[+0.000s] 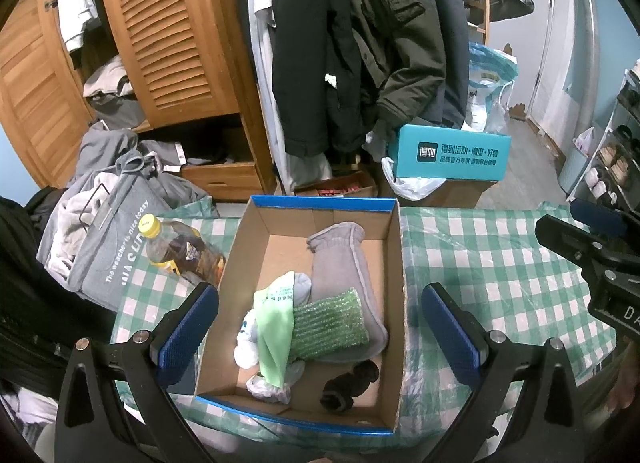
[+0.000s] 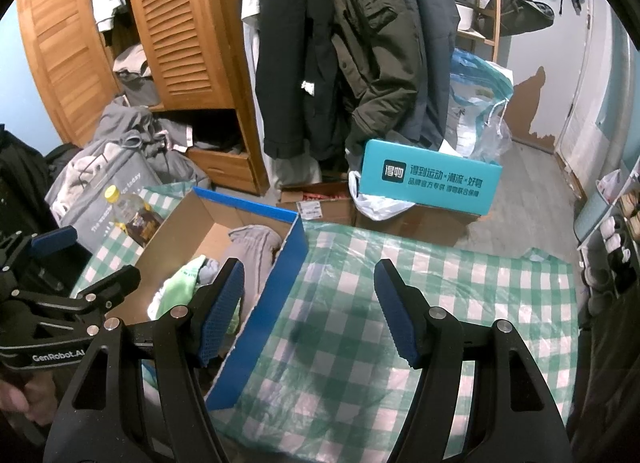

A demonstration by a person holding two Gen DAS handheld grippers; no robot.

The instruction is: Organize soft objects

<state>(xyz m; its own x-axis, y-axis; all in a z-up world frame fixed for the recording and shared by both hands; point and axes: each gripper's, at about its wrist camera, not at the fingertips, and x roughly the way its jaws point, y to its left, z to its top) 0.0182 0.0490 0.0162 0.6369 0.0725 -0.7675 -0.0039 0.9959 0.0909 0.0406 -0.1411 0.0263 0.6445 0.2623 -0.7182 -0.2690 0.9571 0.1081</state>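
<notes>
An open cardboard box (image 1: 394,263) with blue outer walls (image 2: 276,303) stands on the green-checked tablecloth (image 1: 480,263). Inside lie a long grey sock (image 1: 344,263), a green knitted cloth (image 1: 328,323), a light green cloth (image 1: 274,327), white socks (image 1: 246,351) and a small black bundle (image 1: 350,383). My left gripper (image 1: 320,327) hovers above the box, open, its blue pads either side of the box with nothing between them. My right gripper (image 2: 310,311) is open over the bare cloth just right of the box, holding nothing.
A bottle with a yellow cap (image 1: 180,251) lies on the cloth left of the box. A grey bag of clothes (image 1: 108,239) sits beyond it. Behind the table are a wooden wardrobe (image 1: 168,43), hanging coats (image 1: 360,43), a teal box (image 1: 452,153) and a shoe rack (image 1: 612,167).
</notes>
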